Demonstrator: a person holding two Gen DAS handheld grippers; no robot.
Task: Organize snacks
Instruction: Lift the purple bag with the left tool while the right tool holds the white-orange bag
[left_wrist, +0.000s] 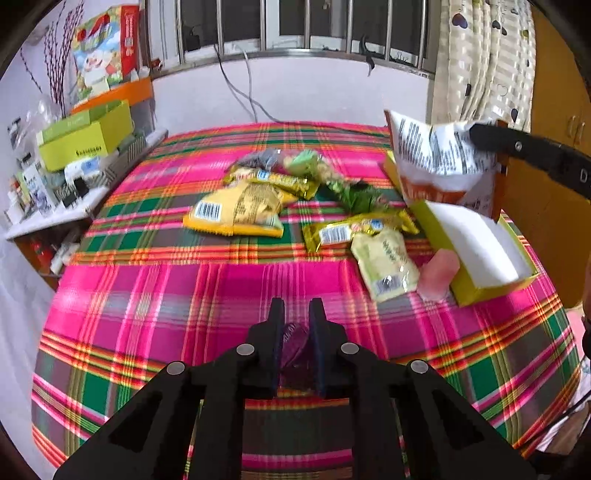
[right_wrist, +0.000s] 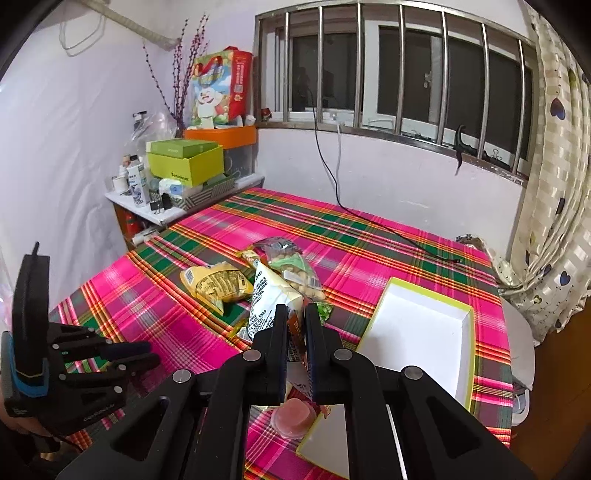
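Left wrist view
- Clamped on a small purple packet (left_wrist: 293, 343) in the left tongs (left_wrist: 297, 306), with the arms nearly together and the packet wedged between the pads. Probably picked out as the next snack to sort.
- Angled steeply down over bare tablecloth (left_wrist: 147, 295), so the packet hangs clear of the heap, which lies well ahead of the tips.
- Ahead and to the right of the tips, lying open with its white inside up: a yellow-green box (left_wrist: 476, 236), presumably there to receive the snacks. Nothing seen inside it.
- Above the far end of that box, pinched by its crumpled top in the right tongs (left_wrist: 476, 134): a white-and-orange bag (left_wrist: 432, 155), seemingly poised to go in.
- Just beside the box's left wall, on the side nearer the tips: a pink jelly cup (left_wrist: 439, 273). Straight ahead, not yet sorted: yellow bags (left_wrist: 236, 210).

Right wrist view
- Clenched tight on the white-and-orange bag (right_wrist: 295, 332) in the right tongs (right_wrist: 295, 308), with the bag standing up between the arms and hiding part of the heap beyond.
- Tilted moderately downward, with the tips beside the box's (right_wrist: 417, 332) left edge rather than over its middle; a short shift rightward is likely needed before letting go.
- Below the arms, close to the tongs' body: the pink jelly cup (right_wrist: 293, 417). Ahead and left of the tips: a yellow bag (right_wrist: 218, 284).
- Far off to the left, arms close together and pointing across toward the right tongs: the left tongs (right_wrist: 144, 354). Cannot tell from here whether the purple packet sits between them.
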